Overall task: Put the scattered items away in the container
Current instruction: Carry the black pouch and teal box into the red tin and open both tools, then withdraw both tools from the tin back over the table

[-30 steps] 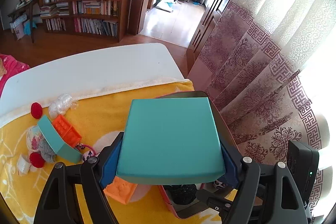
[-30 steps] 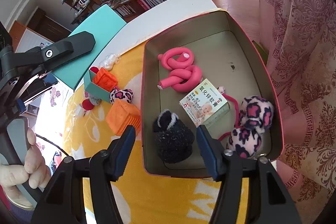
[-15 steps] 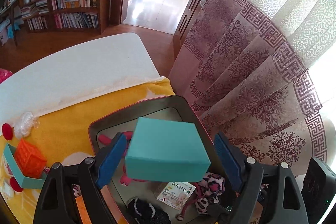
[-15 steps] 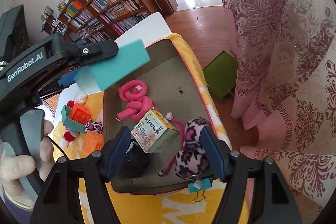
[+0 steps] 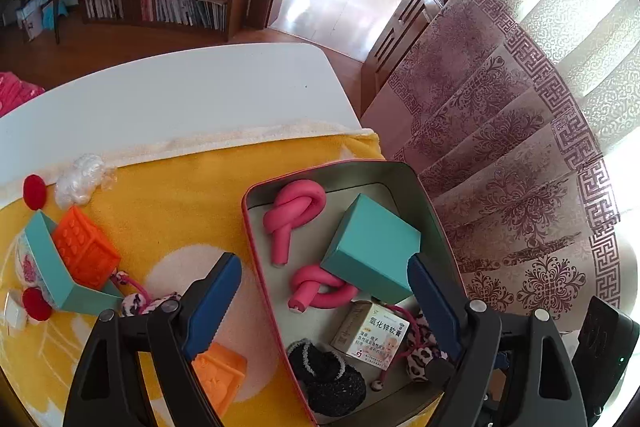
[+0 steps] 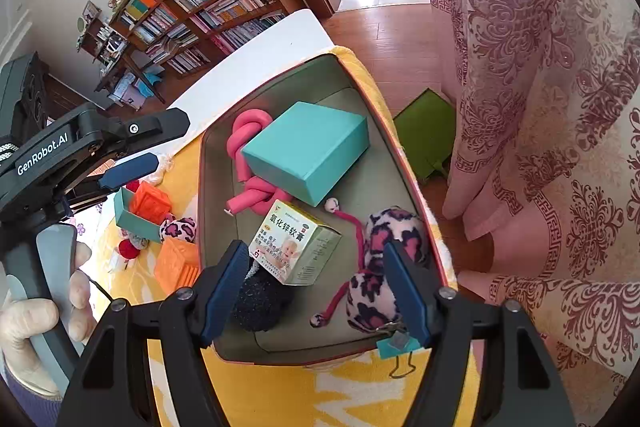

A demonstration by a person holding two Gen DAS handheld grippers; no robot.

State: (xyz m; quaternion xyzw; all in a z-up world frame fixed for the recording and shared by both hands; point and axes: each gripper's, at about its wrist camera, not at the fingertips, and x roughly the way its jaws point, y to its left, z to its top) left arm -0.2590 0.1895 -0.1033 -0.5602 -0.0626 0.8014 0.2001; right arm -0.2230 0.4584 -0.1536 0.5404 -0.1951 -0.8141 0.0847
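Now teal box [image 5: 370, 247] beyond open jaws.

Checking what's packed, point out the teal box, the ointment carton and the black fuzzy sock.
teal box [image 6: 306, 151], right wrist view, top face.
ointment carton [image 6: 289, 241], right wrist view, printed front.
black fuzzy sock [image 5: 326, 377], left wrist view, middle.

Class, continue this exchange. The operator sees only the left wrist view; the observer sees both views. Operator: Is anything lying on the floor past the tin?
Observer: Yes, a flat green item lies on the floor beside the curtain.
Operator: What is at the near rim of the tin?
Observer: A teal tag on a wire clip sits at that rim.
Operator: How is the left tool held?
Observer: A hand grips its handle.
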